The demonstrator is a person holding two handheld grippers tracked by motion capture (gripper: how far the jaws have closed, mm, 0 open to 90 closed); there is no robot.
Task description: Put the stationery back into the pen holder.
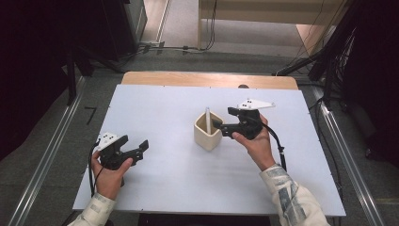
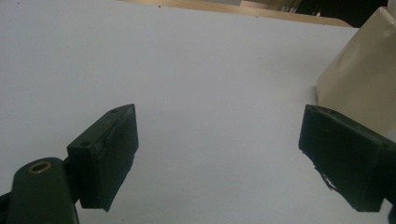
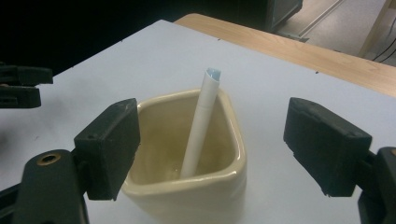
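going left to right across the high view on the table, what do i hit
left gripper → cream cup with a white pen standing in it → right gripper, held open at the cup's right side

A white table (image 1: 160, 179) stands on a grey floor (image 1: 47, 141). Its far edge is wood. Metal rails (image 1: 44, 162) run along both sides. Black cables (image 1: 211, 28) lie behind. The sides are dark.

Bright, even light; soft focus.

Tube (image 1: 207, 118) in cup (image 1: 207, 136), mid-table (image 1: 164, 188)
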